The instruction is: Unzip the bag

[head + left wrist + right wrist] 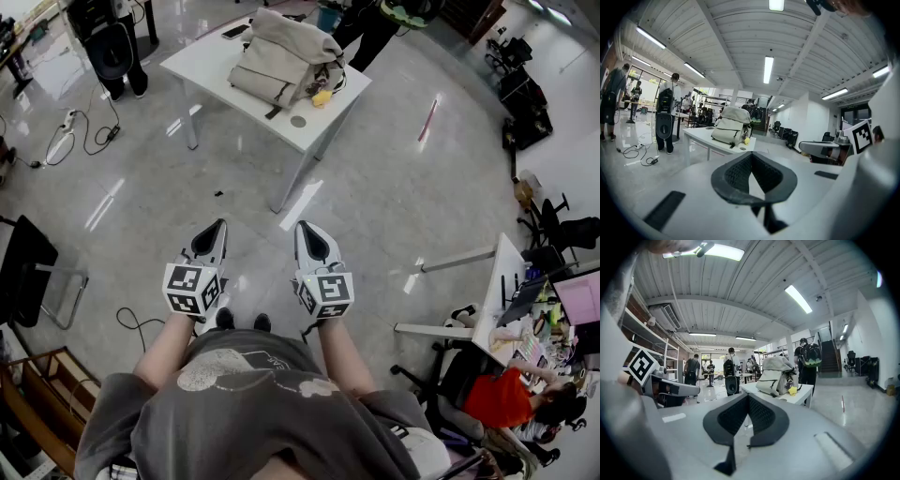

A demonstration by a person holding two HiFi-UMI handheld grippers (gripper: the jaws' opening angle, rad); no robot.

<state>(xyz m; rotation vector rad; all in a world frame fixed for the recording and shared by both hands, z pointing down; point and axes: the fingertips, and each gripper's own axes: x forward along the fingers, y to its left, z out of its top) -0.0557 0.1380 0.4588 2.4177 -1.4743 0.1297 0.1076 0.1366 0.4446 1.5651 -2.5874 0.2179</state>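
Note:
A beige backpack [281, 58] lies on a white table [211, 67] far ahead of me, with a small yellow charm [322, 97] hanging at its right side. The same backpack [730, 130] appears small in the left gripper view, and the backpack [776, 375] stands a little larger in the right gripper view. My left gripper [218, 226] and right gripper [301, 228] hang side by side in front of my body, well short of the table. Both are shut with nothing between the jaws.
A person with a dark backpack [117, 47] stands left of the table. Cables and a power strip [66, 127] lie on the shiny floor at left. A black chair [28, 272] stands at my left, desks with monitors [525, 309] at right.

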